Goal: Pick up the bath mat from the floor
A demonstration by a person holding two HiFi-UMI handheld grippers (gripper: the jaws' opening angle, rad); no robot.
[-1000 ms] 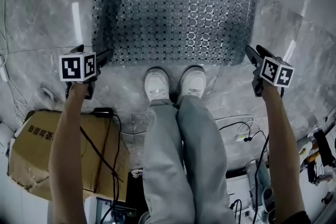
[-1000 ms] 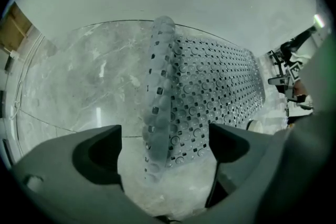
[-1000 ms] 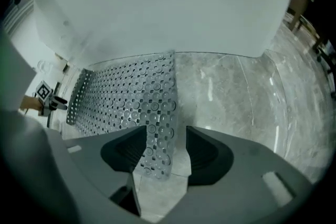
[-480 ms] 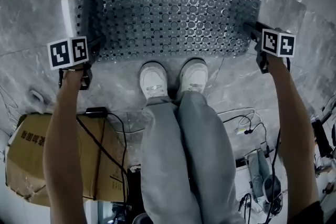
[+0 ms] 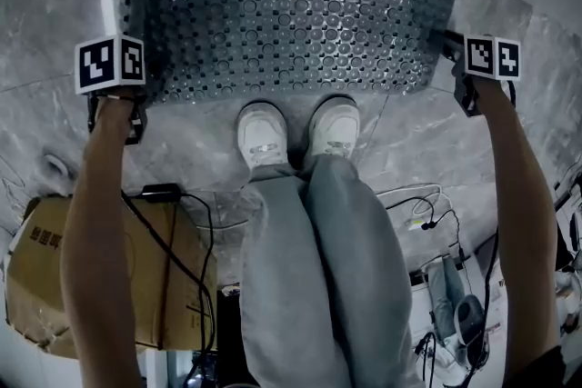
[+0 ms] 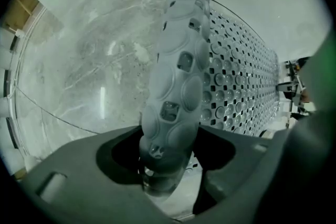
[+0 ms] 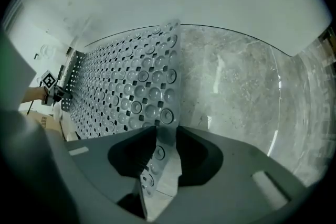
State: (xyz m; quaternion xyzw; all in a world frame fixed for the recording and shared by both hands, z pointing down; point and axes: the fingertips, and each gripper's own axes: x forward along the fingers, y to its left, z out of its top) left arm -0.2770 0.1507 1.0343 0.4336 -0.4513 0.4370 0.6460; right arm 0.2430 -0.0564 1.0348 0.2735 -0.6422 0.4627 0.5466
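The grey perforated bath mat (image 5: 291,4) lies on the marble floor ahead of the person's feet. My left gripper (image 5: 138,94) is at the mat's near left corner and my right gripper (image 5: 452,47) at its right edge. In the left gripper view the jaws (image 6: 167,149) are closing, and the curled-up mat edge (image 6: 178,60) fills the gap between them. In the right gripper view the jaws (image 7: 160,144) are closing too. The thin mat edge (image 7: 131,92) stands upright between them and is pinched.
White shoes (image 5: 264,136) and grey-trousered legs stand just behind the mat's near edge. A cardboard box (image 5: 55,277) with a black cable over it sits at the lower left. Loose cables (image 5: 418,213) and tools (image 5: 459,304) lie at the lower right.
Both grippers have moved forward along the mat's sides. The mat's edges have come between their jaws, and the mat has shifted up in the view.
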